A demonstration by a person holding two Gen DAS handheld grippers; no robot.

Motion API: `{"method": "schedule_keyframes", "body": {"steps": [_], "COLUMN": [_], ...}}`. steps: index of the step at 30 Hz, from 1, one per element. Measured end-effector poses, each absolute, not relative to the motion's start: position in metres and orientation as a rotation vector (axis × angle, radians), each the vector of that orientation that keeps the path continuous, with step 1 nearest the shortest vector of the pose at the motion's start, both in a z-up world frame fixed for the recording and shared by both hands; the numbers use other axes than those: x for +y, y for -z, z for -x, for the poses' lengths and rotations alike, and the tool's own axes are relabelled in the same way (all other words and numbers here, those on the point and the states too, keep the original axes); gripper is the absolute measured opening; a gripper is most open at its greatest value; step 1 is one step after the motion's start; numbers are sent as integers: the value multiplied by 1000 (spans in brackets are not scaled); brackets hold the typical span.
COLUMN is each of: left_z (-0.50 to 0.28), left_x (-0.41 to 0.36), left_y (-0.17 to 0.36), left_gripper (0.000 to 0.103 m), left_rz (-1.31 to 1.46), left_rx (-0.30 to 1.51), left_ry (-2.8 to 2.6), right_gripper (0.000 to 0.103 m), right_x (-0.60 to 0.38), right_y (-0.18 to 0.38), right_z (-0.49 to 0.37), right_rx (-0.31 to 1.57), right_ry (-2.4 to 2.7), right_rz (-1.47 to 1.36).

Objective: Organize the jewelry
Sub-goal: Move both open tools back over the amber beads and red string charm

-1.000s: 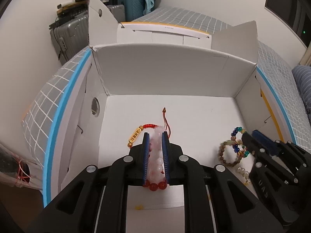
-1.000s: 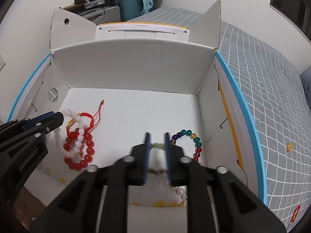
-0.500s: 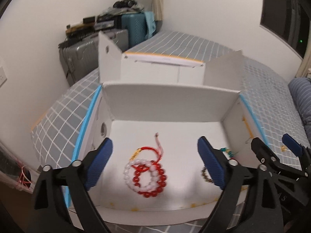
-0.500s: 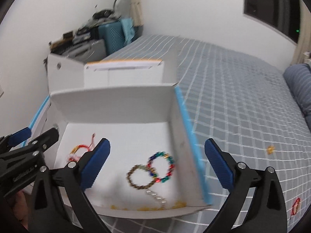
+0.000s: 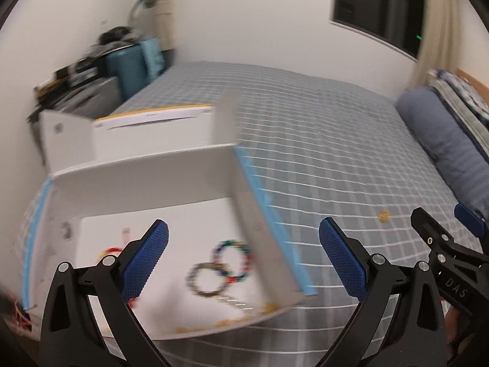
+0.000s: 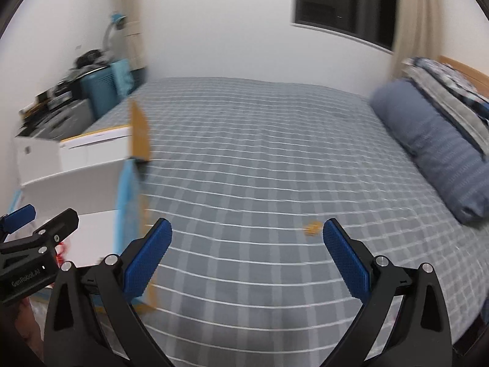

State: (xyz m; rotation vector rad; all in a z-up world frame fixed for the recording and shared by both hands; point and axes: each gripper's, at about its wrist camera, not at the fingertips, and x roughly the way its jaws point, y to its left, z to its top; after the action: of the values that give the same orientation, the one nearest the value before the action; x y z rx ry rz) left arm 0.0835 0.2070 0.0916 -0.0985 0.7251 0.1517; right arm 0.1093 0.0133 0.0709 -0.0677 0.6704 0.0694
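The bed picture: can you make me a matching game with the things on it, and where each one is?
Things:
1. multicoloured bead bracelet
2. small gold piece
3. blue pillow
4. teal suitcase

Places:
A. on the checked bedcover, outside the box
B. inside the white box
C. on the floor past the bed's far corner
D. along the right edge of the bed

Pairs: 1-B, 2-A, 3-D, 4-C

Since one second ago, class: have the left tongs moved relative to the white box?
Yes. The left tongs, then low inside the white box, have pulled back and swung right; the box now sits lower left.
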Motion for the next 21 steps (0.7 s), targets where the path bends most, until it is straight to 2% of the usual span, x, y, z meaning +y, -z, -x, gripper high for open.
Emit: {"method": "schedule_keyframes", "body": {"steps": [8, 21], "left_z": [-109, -155], "left_x": [124, 15], "left_y": [-77, -28], "left_gripper": [97, 97], "left_rz": [48, -46], "left_rx": [752, 816], "left_ry": [-22, 103], "right_gripper": [95, 95], "right_x": [-90, -205], "right_y": [-55, 7], "right_z": [-102, -79], "right_rx": [721, 844], "right_ry": [85, 223], "right_rz": [22, 11]}}
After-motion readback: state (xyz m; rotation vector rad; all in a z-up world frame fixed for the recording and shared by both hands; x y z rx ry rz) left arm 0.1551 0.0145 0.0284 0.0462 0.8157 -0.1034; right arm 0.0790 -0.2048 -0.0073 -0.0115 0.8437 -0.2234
